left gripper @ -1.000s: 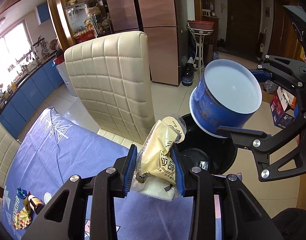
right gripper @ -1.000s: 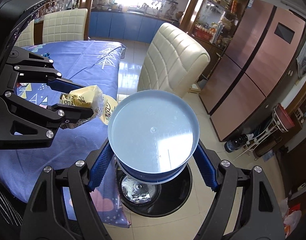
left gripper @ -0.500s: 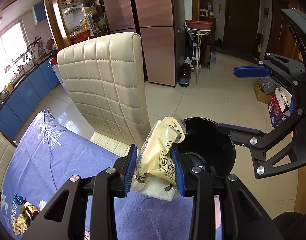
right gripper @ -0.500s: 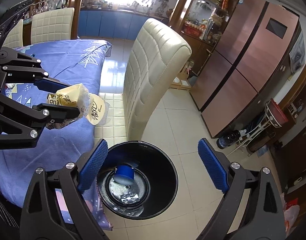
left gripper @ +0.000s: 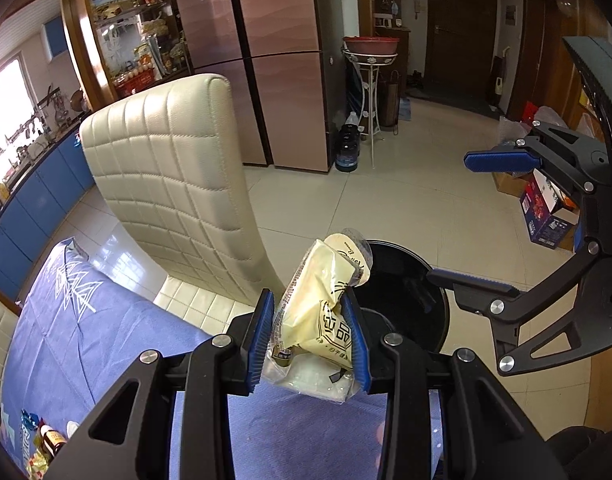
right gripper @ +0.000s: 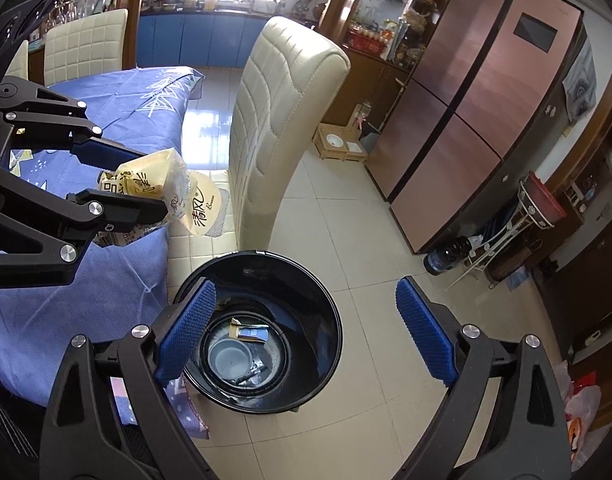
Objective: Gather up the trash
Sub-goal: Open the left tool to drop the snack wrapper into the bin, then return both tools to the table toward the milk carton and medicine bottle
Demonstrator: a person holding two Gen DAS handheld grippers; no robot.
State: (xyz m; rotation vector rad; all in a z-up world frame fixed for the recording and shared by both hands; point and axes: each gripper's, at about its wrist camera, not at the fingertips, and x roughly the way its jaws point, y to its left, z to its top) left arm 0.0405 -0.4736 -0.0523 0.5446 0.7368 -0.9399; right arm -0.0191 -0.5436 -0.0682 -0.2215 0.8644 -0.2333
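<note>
**One piece in the bin, the wrapper next**

Your left gripper (left gripper: 310, 334) is clamped on a crumpled yellow snack wrapper (left gripper: 324, 304), both blue pads pressed into its sides, its top flaring out past the fingertips. Below it lies the blue tablecloth (left gripper: 105, 344) at the table's edge; just ahead and to the right of the tips is the rim of the black trash bin (left gripper: 418, 280), so the wrapper is near the opening but, as far as I can judge, not yet over it.

Your right gripper (right gripper: 306, 324) stands wide with nothing between its pads, having just finished spreading. Straight below and ahead of it is the bin's mouth (right gripper: 306, 276), and at the bottom you can see a blue round tub (right gripper: 229, 360) lying among a few scraps (a small foil packet beside it). That drop looks done.

What is left: bring the wrapper over the bin and let go. Back beside the left gripper, at the table's near corner, a small brown bottle and bright foil wrappers (left gripper: 39, 448) wait on the cloth. Beyond the bin stands the cream quilted chair (left gripper: 173, 184).
</note>
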